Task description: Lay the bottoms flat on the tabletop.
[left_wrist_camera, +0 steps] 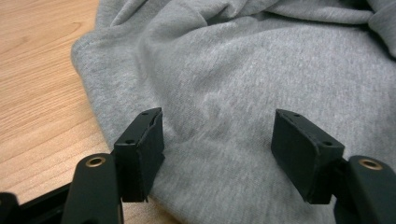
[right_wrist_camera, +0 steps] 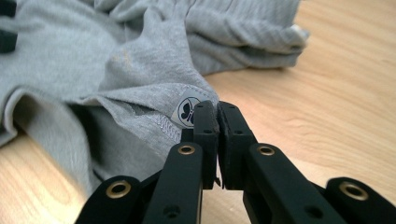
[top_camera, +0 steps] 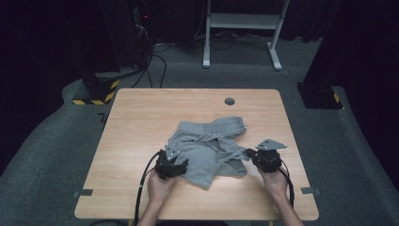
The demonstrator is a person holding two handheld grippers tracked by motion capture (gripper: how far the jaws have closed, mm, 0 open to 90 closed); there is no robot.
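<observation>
At the garment's [top_camera: 207,148] right edge, right fingers [right_wrist_camera: 215,122] pinch its labelled hem; left fingers [left_wrist_camera: 142,149] straddle cloth, open.

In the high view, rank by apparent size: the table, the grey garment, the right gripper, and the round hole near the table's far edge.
1. table
2. grey garment
3. right gripper
4. round hole

light: table [top_camera: 141,117] bright, surroundings dark | shadows: soft | blur: near jaws slightly soft
</observation>
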